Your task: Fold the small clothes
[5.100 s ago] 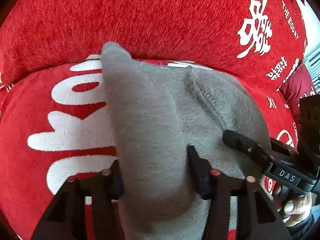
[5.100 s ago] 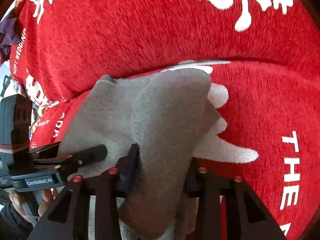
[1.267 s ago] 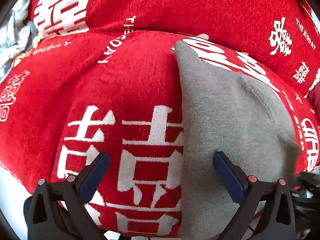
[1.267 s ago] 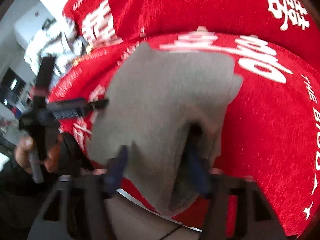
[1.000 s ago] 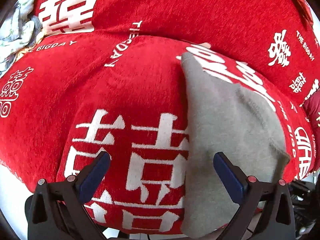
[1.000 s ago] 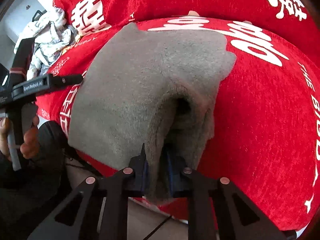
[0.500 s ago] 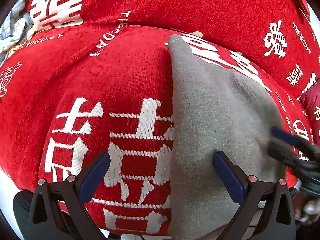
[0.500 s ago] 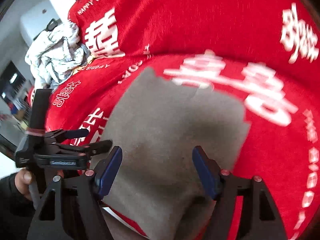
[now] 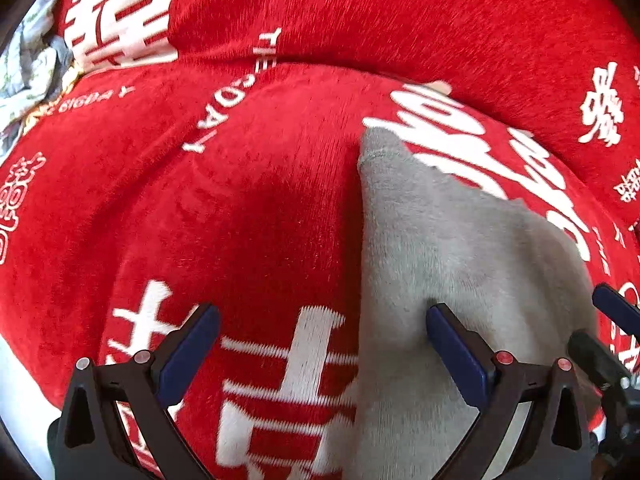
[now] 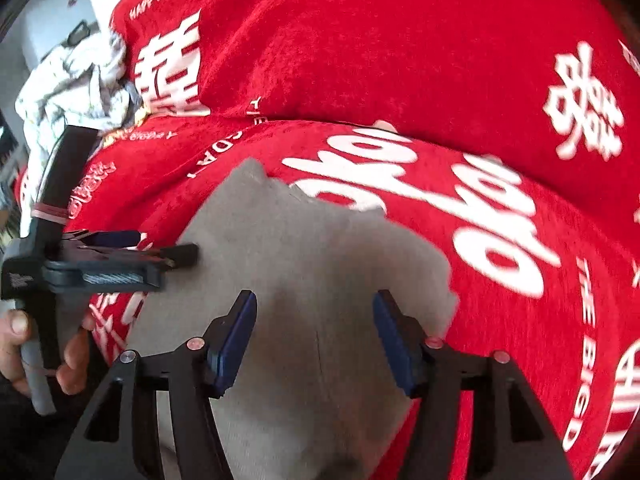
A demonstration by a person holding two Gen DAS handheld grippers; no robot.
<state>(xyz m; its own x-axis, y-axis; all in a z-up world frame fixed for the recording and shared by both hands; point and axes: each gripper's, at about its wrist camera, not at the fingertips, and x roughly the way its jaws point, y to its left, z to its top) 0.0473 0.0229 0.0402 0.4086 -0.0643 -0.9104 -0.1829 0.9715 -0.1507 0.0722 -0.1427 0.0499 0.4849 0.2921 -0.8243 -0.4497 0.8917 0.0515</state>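
On red cushion [image 10: 520, 320], flat grey garment [image 10: 312, 264]

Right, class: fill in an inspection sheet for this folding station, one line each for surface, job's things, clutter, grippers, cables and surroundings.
Surface: red cover with white lettering, over a seat and backrest.
Job's things: one grey garment lying flat near the front edge.
Clutter: crumpled pale cloth pile at the far left.
Grippers: left hand-held gripper open, its right finger over the garment's left part; right hand-held gripper open above the garment, gripping nothing.
Cables: nothing seen.
Surroundings: pale wall behind the cloth pile; the rest is too blurred to tell.
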